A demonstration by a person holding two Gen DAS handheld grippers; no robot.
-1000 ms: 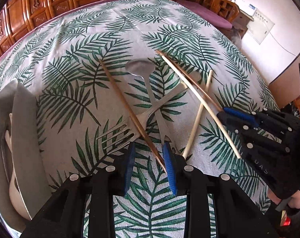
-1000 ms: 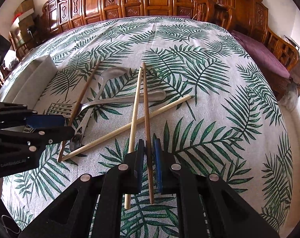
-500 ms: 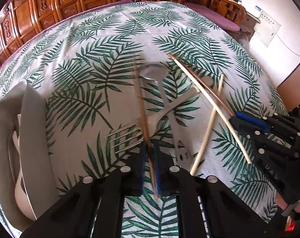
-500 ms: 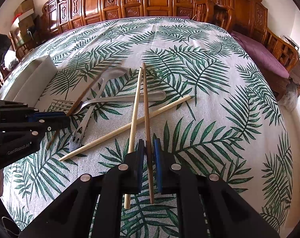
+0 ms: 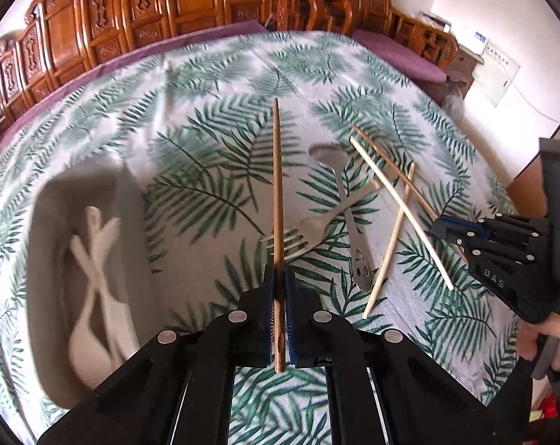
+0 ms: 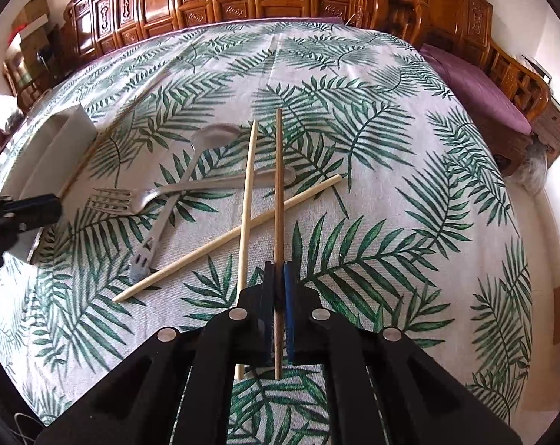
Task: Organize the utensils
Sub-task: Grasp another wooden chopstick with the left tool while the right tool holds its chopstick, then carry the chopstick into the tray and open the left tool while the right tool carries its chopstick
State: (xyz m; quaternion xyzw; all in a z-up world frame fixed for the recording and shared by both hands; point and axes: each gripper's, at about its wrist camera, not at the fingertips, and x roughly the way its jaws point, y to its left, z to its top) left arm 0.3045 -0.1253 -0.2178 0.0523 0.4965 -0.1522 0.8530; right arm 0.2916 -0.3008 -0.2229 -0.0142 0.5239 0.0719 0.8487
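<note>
- Carved wooden cabinets [image 5: 139,26] ring a round table [image 5: 213,85] under a palm-leaf cloth, where the utensils lie.
- Left claw [image 5: 280,319] is clamped on a dark brown chopstick [image 5: 277,200]; its jaws have just been closing on it. The stick's long axis runs straight out along the fingers, and it appears clear of the cloth.
- Grey tray [image 5: 50,200] lies to the left of that claw, close by, with white plastic spoons [image 5: 94,282] already in it; its long side runs roughly parallel to the held stick, so I judge a sideways carry needs little turning.
- Right claw [image 6: 278,311] is pressed together on a second dark chopstick [image 6: 278,185], whose far part crosses a pale chopstick [image 6: 228,239] on the cloth.
- Metal fork [image 6: 131,202], metal spoon [image 6: 202,152] and another pale chopstick [image 6: 248,200] lie between the two claws.
- Left hand is plainly nearer the tray.
</note>
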